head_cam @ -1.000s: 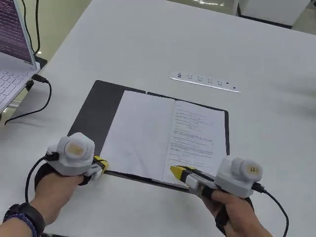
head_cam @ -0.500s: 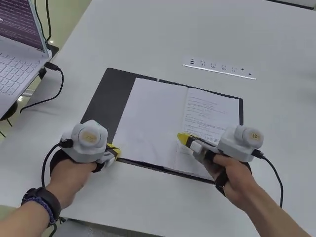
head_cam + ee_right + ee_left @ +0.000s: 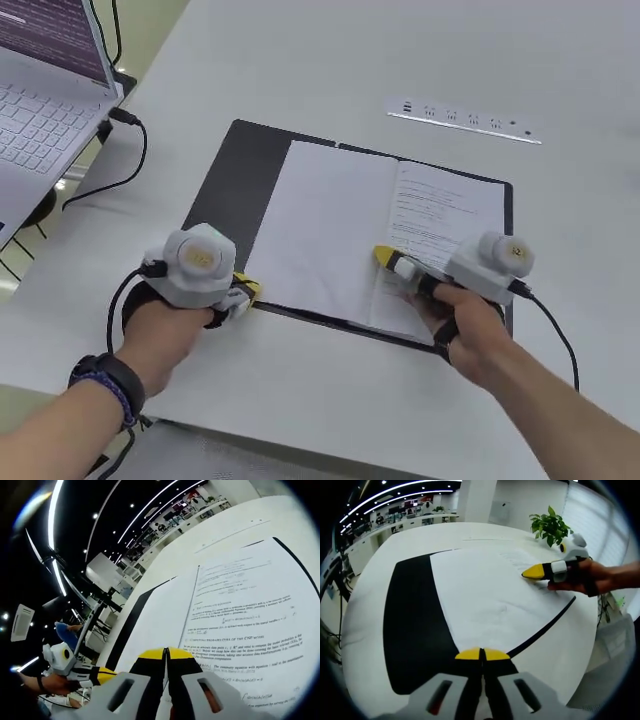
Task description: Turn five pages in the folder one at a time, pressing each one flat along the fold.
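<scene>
Tools first: my left tool (image 3: 245,292), jaws together on nothing, sits at the near left edge of the open folder (image 3: 225,200). My right tool (image 3: 383,258), likewise closed and empty, rests on the printed page (image 3: 450,215) beside the fold; its print is too fine to read. Beyond lie the white counter (image 3: 300,60), a socket strip (image 3: 463,120) and, far left, a laptop (image 3: 40,110).

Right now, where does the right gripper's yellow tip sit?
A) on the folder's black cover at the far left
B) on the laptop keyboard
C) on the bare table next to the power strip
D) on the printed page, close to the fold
D: in the head view the right gripper, jaws together, has its yellow tip down on the printed page, just beside the fold.
</scene>
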Demonstrator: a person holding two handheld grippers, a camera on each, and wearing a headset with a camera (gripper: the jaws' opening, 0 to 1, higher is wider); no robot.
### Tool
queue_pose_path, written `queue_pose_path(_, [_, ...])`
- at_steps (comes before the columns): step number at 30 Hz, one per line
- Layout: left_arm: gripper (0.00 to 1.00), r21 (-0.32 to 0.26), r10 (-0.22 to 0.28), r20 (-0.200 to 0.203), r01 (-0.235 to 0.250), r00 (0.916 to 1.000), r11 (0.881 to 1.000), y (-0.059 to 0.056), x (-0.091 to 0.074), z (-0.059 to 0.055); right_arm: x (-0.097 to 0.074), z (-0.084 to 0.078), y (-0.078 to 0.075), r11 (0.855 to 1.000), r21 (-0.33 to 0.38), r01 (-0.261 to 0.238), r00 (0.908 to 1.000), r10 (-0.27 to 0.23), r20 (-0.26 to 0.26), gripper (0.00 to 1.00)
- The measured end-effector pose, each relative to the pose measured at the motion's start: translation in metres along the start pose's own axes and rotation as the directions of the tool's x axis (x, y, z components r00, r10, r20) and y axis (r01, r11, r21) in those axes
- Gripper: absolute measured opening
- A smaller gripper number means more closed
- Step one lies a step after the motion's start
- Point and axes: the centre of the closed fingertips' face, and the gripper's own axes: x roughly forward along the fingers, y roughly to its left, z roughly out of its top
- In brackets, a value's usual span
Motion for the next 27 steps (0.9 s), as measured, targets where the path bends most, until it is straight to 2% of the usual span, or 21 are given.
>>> queue_pose_path(4, [0.0,0.0,-0.001,0.0,0.001,1.0,1.0,0.001,0.0,0.0,0.003,0.006,-0.006,1.0,0.023,0.008,0.9997,-0.009,0.022,0.0])
queue_pose_path(16, [0.0,0.005,-0.001,0.001,0.001,1.0,1.0,0.001,0.002,0.0,0.014,0.024,-0.01,0.998,0.058,0.014,0.9963,-0.018,0.084,0.0])
queue_pose_path(19, [0.0,-0.002,0.002,-0.001,-0.002,1.0,1.0,0.001,0.002,-0.001,0.018,0.032,-0.012,0.997,0.074,0.011,0.994,-0.019,0.108,0.0])
queue_pose_path(21, [0.0,-0.016,0.007,-0.003,-0.007,1.0,1.0,0.003,0.003,0.0,0.021,0.037,-0.017,0.996,0.089,0.029,0.991,-0.04,0.128,0.0])
queue_pose_path(23, [0.0,-0.021,0.013,-0.002,-0.013,0.9999,1.0,0.005,0.003,0.0,0.025,0.042,-0.018,0.992,0.123,0.016,0.9888,-0.034,0.146,0.0])
queue_pose_path(27, [0.0,-0.034,0.014,0.002,-0.014,0.9999,0.999,0.007,0.004,0.0,0.034,0.051,-0.02,0.992,0.123,0.015,0.9865,-0.035,0.16,0.0])
